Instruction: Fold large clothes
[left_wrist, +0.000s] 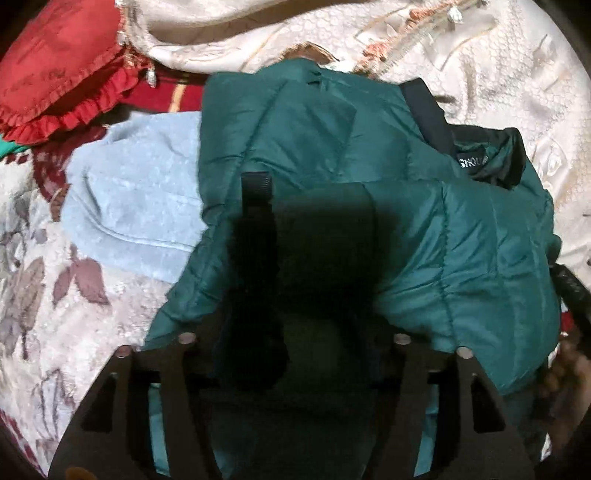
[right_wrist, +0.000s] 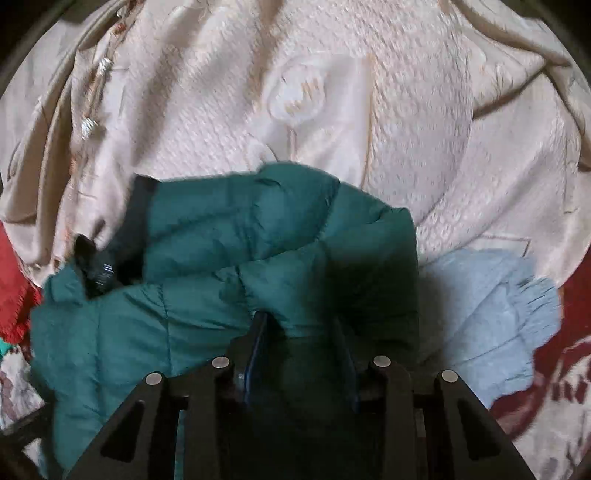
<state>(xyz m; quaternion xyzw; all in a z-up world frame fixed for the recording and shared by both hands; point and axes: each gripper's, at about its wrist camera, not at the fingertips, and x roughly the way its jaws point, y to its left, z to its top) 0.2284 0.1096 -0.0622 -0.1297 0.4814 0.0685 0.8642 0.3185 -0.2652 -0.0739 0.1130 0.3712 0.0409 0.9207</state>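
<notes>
A dark green quilted puffer jacket lies bunched over the middle of the left wrist view, on a cream embroidered bedspread that fills the upper right of the frame; its black collar lining with a label shows at the upper right of the heap. A pale blue fleece garment lies just beside the jacket at centre left, partly under its edge; a red ruffled cushion sits in the upper left corner, and a floral blanket covers the lower left. The left gripper points down onto the jacket with its jaws spread – one dark finger stands clear at centre left, the other is lost in deep shadow, and I cannot tell whether any fabric is pinched between them.

In the right wrist view the same jacket spreads across the lower centre and left; the right gripper has its jaws drawn close on a puffed fold of the green fabric, the blue-edged fingers pressing into it. The blue fleece lies at the right – touching the jacket; the bedspread fills the upper half.
</notes>
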